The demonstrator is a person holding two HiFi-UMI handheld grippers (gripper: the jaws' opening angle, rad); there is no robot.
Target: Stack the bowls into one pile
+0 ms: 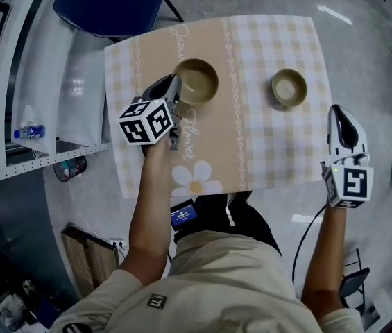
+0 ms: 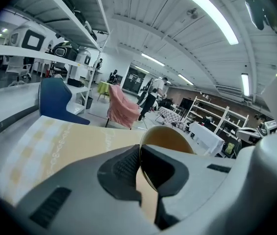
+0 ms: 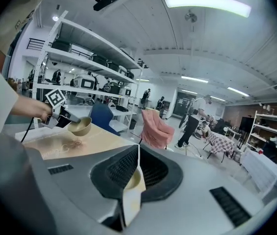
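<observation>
We see the left gripper (image 1: 176, 94) with its fingers pinching the near rim of the larger bowl (image 1: 197, 82), whose body hangs just beyond the fingertips. It looks stiff, light and glossy, so that rim grip may slip. The right gripper (image 1: 339, 115) has its fingers pressed together and empty, with the smaller bowl (image 1: 289, 87) on the worktop (image 1: 251, 151) ahead to their left.
</observation>
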